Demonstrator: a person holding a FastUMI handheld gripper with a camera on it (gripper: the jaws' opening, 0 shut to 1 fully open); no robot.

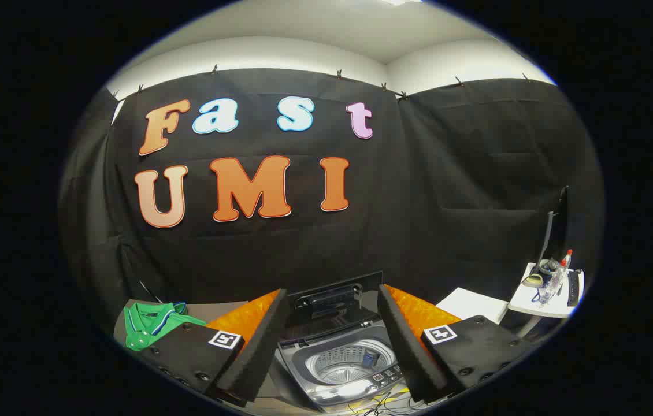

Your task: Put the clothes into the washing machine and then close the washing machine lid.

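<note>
A top-loading washing machine (pixel 342 370) stands below and between my fingers, its lid (pixel 332 297) folded upright at the back and its steel drum showing. A green polo shirt (pixel 150 325) lies on a surface to the left of the machine, just beyond the left finger. My gripper (pixel 332 341) hangs above the machine, open, with nothing between its fingers.
To the right, a small white table (pixel 546 303) carries a bottle with a red cap and other small items. A white flat surface (pixel 471 305) sits beside it. Cables lie on the floor in front of the machine. Black cloth walls close the booth behind.
</note>
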